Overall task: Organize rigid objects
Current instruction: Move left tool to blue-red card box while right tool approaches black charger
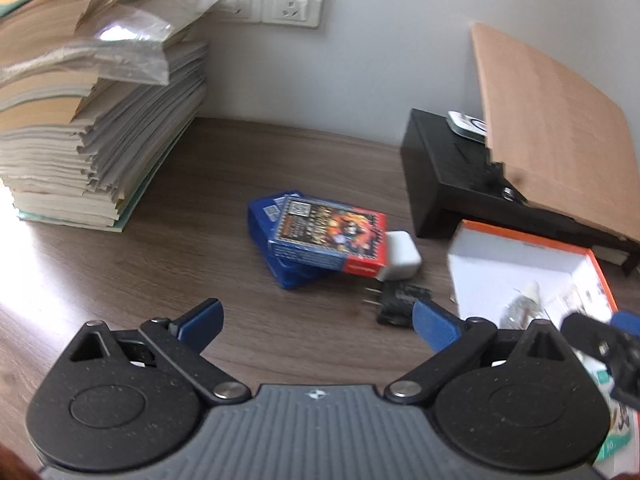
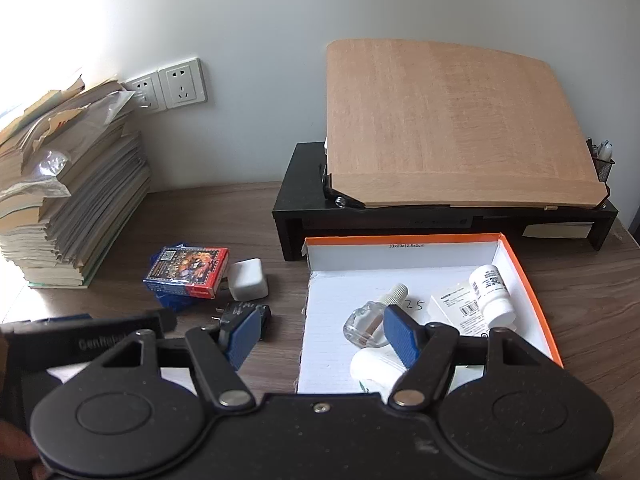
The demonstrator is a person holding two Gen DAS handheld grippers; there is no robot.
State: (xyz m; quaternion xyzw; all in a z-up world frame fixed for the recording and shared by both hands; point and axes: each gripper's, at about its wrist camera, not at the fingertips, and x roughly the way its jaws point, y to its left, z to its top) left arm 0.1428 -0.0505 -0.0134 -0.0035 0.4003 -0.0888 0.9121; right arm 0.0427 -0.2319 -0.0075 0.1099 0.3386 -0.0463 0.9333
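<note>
The clearest print is "33x23x12.5x5cm" on the inner back wall of the orange-edged white box (image 2: 404, 256); "25" is handwritten on its floor, just beside a clear glass bottle (image 2: 366, 326) with a ribbed cap. A white bottle (image 2: 491, 294) lying in the box carries a QR code and small text too fine to read, and a flat barcoded label (image 2: 460, 306) beside it is equally illegible. On the wooden desk (image 1: 200, 184) left of the box, a red-and-blue card pack (image 1: 330, 232) with a QR code lies on a blue packet (image 1: 262, 216), touching a white charger block (image 1: 402, 254); a black plug adapter (image 1: 390, 300) lies just in front. The left gripper (image 1: 316, 320) is spread wide with nothing between its blue pads; its housing reads "CenRobot", partly cut off. The right gripper (image 2: 320, 338) also stands wide and empty, its right finger covering part of the glass bottle and a white container (image 2: 370, 368) below. The book stack (image 1: 80, 140) is blurred.
</note>
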